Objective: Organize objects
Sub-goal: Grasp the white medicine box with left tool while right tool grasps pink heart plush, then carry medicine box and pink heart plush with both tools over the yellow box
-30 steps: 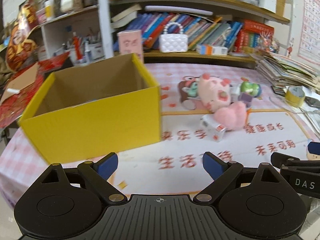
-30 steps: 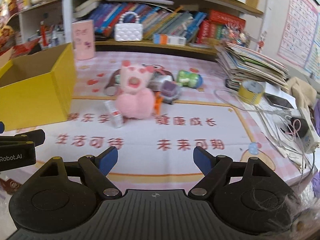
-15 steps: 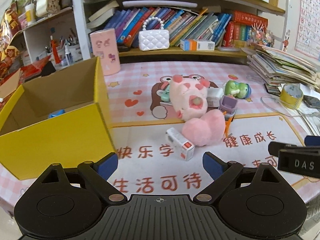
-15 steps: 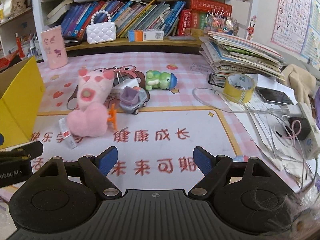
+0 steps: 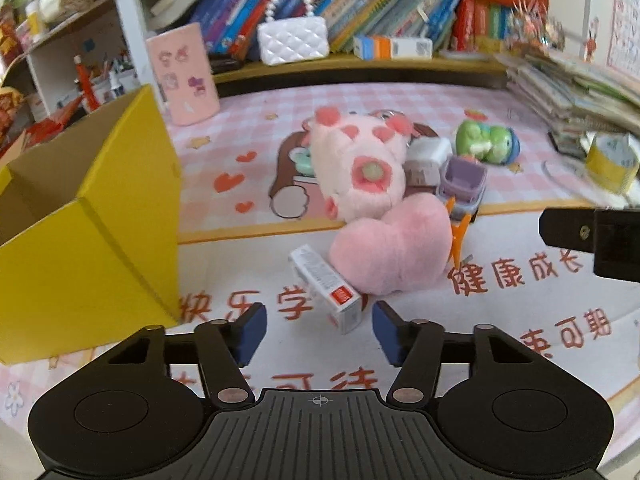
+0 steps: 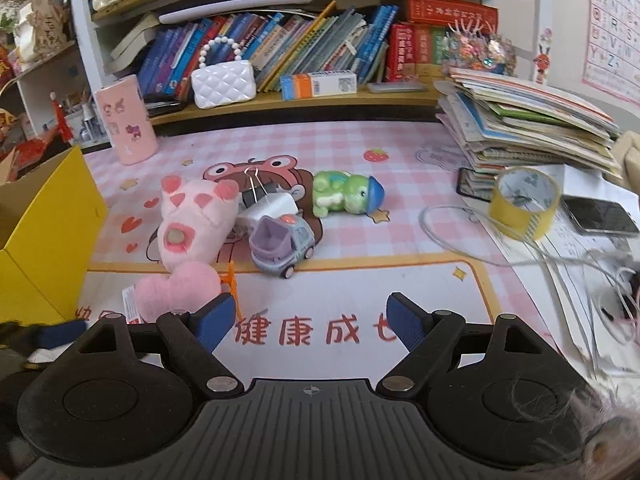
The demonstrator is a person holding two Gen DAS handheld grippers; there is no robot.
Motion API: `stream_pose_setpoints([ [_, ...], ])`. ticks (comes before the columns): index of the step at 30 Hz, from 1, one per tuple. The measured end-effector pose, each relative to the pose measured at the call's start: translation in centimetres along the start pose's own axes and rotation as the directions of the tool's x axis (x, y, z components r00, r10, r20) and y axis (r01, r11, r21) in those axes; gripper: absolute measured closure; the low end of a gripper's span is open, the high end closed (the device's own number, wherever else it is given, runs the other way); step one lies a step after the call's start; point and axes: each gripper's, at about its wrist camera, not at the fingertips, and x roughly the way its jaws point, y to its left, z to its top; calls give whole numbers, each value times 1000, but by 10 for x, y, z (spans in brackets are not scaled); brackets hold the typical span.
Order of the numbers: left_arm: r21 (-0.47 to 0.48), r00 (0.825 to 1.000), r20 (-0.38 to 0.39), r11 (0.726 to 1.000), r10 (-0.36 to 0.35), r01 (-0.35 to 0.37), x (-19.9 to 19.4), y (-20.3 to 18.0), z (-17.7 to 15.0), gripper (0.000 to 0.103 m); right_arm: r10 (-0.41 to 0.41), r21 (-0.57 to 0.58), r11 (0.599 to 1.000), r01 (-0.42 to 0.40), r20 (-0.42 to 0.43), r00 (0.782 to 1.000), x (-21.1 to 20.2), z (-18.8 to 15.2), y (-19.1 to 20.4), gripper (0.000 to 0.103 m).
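While one yellow box [image 5: 100, 216] waits, one left claw [image 5: 318, 330] is closing.

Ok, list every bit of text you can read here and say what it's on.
"快乐学": mat, beside the yellow box.
"健康成长": mat, right of the plush.
"可期": mat, nearer edge.
"Y Z" and other alphabet letters: wall chart, partly cut off.
Book spines, small box, orange-and-white carton: print too small or blurred to read.

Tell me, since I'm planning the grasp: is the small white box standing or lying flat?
Lying flat. The white box rests on its long side on the mat, against the pink plush.
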Motion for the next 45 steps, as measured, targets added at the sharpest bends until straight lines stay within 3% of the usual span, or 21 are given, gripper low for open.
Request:
stream_pose_setpoints([
  [4,17,1000,-5,1000,22,-22,11,-9,5,48,12,-19,1000,-12,-18,1000,7,4,-4,22],
  [7,12,999,-16,999,48,-48,22,-10,7,56,28,-24,999,-28,-23,999,11,6,-5,22],
  [8,2,999,-9,999,47,-47,22,-9,8,60,35,-28,999,-35,-24,999,12,7,-5,22],
  [10,-1,1000,-8,1000,27,-27,23,-6,9,81,54,-39,998,-55,-25,998,13,9,-4,22],
  [12,-3,999,-8,999,35,-35,22,-2,8,89,79,-54,995,-80,-26,997,16,11,-2,22],
  [19,-121,998,-23,991,54,-56,-4,29,-3,90,190,-114,973,-198,-76,979,32,13,22,21],
  [24,-212,995,-49,972,88,-97,-23,50,-15,90,249,-245,932,-269,-110,962,48,9,53,21],
  [31,-282,989,-51,948,137,-146,-49,72,-26,90,237,-394,874,-283,-161,958,76,4,87,22],
  [35,-303,988,-48,940,146,-154,-57,82,-30,90,224,-414,865,-282,-184,957,83,2,90,38],
  [36,-308,988,-48,939,149,-156,-58,84,-32,90,232,-405,867,-289,-185,955,84,2,89,52],
  [38,-316,988,-51,936,145,-154,-60,87,-34,90,246,-397,867,-302,-187,951,83,2,88,58],
  [45,-317,993,-19,941,115,-116,-64,100,-38,90,246,-314,905,-287,-166,955,56,1,87,59],
])
